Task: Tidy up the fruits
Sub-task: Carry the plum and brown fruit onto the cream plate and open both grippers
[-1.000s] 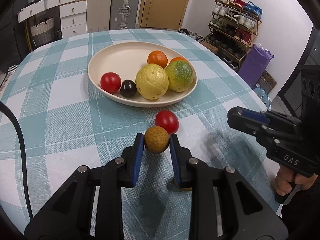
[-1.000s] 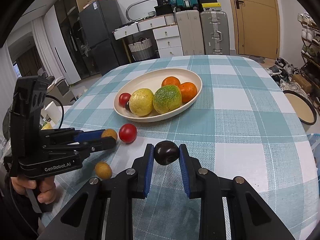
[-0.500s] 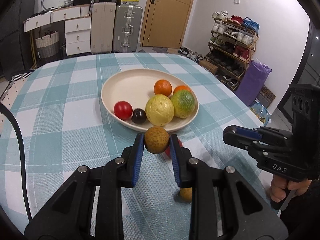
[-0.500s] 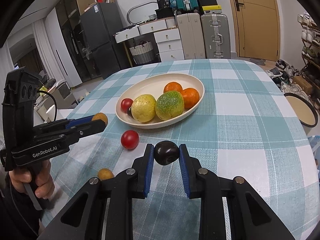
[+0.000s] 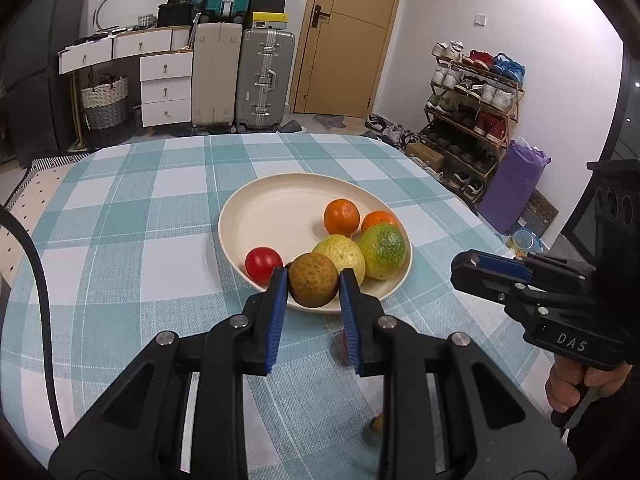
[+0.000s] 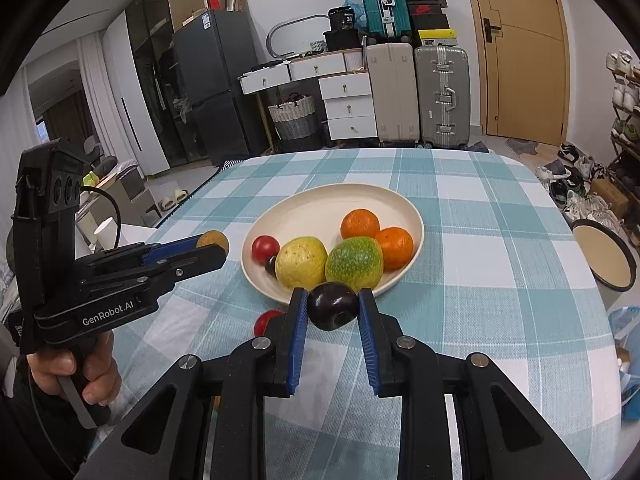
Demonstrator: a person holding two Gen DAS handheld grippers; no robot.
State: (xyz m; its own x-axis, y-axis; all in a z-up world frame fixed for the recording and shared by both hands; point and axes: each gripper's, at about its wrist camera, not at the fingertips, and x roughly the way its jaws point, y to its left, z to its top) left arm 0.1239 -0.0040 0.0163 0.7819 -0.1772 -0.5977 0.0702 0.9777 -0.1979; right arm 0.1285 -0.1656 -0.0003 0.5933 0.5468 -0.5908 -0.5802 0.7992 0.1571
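Left wrist view: left gripper (image 5: 313, 286) jaws clamp a brown fruit (image 5: 313, 285); right gripper (image 6: 333, 307) jaws clamp a plum (image 6: 333, 306) near the plate (image 6: 320, 208).

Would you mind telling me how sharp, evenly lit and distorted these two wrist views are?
Left wrist view: sharp, evenly lit; fisheye bows the door, corners black; brown fruit crisp. Right wrist view: equally sharp; refrigerator leans; small glare on the dark plum.

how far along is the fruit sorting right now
Done: six fruits sit in the cream plate. In hand: the left claw grips a brown fruit, the right claw a dark plum. Left: a red tomato on the table.
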